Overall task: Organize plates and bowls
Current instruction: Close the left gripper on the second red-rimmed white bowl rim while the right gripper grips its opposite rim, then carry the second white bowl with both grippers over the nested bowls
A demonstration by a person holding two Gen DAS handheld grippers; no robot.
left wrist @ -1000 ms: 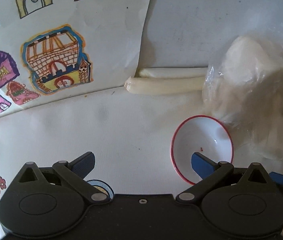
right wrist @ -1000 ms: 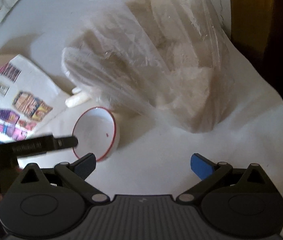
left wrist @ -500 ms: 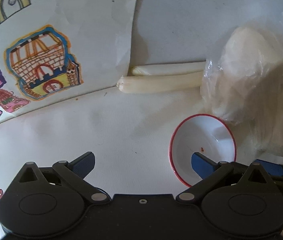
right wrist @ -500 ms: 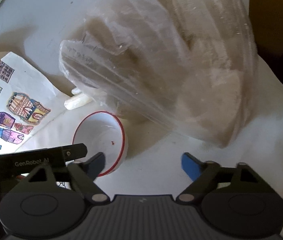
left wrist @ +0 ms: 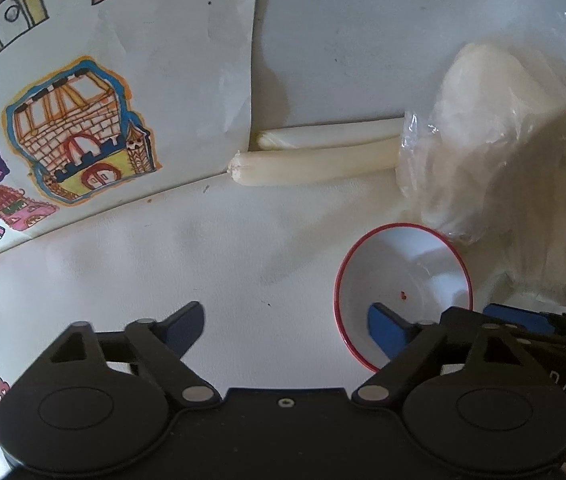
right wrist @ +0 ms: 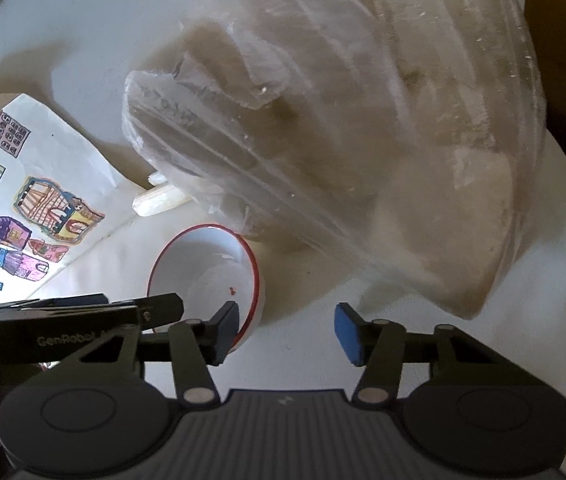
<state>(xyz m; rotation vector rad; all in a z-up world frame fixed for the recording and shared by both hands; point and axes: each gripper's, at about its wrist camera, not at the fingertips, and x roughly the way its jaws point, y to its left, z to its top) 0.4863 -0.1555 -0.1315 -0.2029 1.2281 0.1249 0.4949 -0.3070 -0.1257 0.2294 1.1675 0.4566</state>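
A small white bowl with a red rim (left wrist: pixel 403 276) stands on the white table, against a clear plastic bag. It also shows in the right wrist view (right wrist: pixel 207 264). My left gripper (left wrist: pixel 287 330) is open and empty, its right finger in front of the bowl's near rim. My right gripper (right wrist: pixel 287 330) is open, narrower than before, its left pad at the bowl's right rim and its right pad outside the bowl. The left gripper's body crosses the right wrist view at the lower left (right wrist: pixel 63 320).
A big clear plastic bag of pale lumps (right wrist: pixel 343 132) lies right behind the bowl. Two white sticks (left wrist: pixel 315 160) lie by the wall. A sheet with coloured house drawings (left wrist: pixel 79 128) covers the left. A dark wooden edge (right wrist: pixel 563 40) is at the far right.
My right gripper has moved in toward the bowl and its jaws have narrowed. The left gripper has shifted slightly, keeping its right finger at the bowl.
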